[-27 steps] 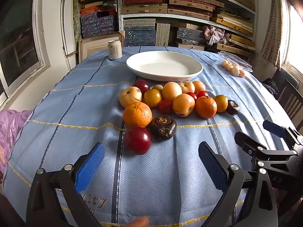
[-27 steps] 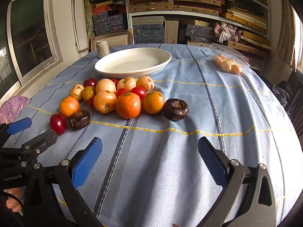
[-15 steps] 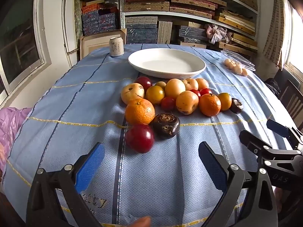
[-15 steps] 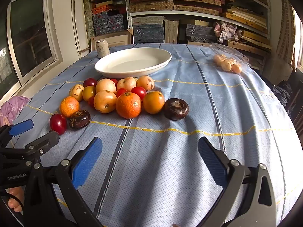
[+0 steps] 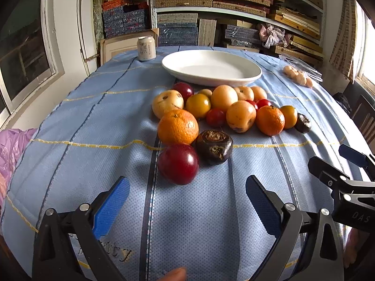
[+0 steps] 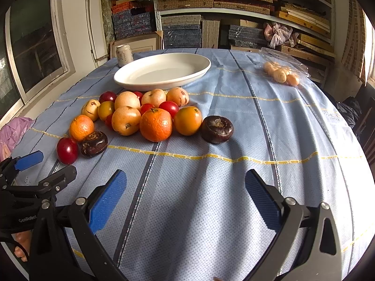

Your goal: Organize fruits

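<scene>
Several fruits lie in a cluster on the blue tablecloth (image 5: 93,140): oranges, yellow and red round fruits, dark brown ones. Nearest my left gripper (image 5: 185,199) are a dark red plum (image 5: 178,164), a brown fruit (image 5: 214,147) and an orange (image 5: 178,127). The left gripper is open and empty, just short of the plum. My right gripper (image 6: 185,194) is open and empty, short of another brown fruit (image 6: 217,129) and an orange (image 6: 155,124). An empty white oval plate (image 5: 211,66) (image 6: 161,70) stands behind the cluster.
A drink can (image 5: 146,48) stands at the back left of the table. A clear plastic pack of small orange fruits (image 6: 282,75) lies at the back right. Shelves of stacked boxes (image 5: 211,0) fill the wall behind. A chair (image 5: 365,119) stands at the right.
My left gripper has moved forward toward the fruit cluster, so the plum and orange look larger and nearer. The right gripper has barely moved. Both stay open.
</scene>
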`<action>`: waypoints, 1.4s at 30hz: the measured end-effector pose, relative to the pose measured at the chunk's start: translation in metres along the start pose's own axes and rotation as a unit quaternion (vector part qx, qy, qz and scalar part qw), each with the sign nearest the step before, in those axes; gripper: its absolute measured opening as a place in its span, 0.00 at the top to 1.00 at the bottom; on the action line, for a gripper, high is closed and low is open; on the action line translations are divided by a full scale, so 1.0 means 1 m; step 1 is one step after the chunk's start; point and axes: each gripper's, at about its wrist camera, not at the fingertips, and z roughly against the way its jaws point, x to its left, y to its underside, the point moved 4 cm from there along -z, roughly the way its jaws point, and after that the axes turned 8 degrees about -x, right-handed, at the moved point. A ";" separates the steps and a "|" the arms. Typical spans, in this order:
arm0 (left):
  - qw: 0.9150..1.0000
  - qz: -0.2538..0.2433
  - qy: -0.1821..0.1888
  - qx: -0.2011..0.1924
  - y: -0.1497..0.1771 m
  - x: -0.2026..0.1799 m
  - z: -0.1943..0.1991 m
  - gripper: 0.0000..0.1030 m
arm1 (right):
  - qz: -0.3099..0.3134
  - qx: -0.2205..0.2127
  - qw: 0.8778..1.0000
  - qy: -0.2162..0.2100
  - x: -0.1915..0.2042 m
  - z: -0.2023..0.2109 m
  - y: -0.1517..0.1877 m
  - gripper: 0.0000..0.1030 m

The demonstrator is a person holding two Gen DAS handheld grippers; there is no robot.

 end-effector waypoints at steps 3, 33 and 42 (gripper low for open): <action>1.000 0.003 0.001 0.008 0.001 0.002 -0.003 0.03 | -0.007 0.016 1.000 0.001 -0.001 -0.004 0.002 0.04; 1.000 0.012 0.005 0.020 0.002 0.005 -0.008 0.03 | -0.011 0.028 1.000 -0.003 0.000 -0.011 0.003 0.04; 1.000 0.011 0.005 0.019 0.002 0.004 -0.007 0.03 | -0.011 0.028 1.000 -0.003 -0.001 -0.010 0.003 0.04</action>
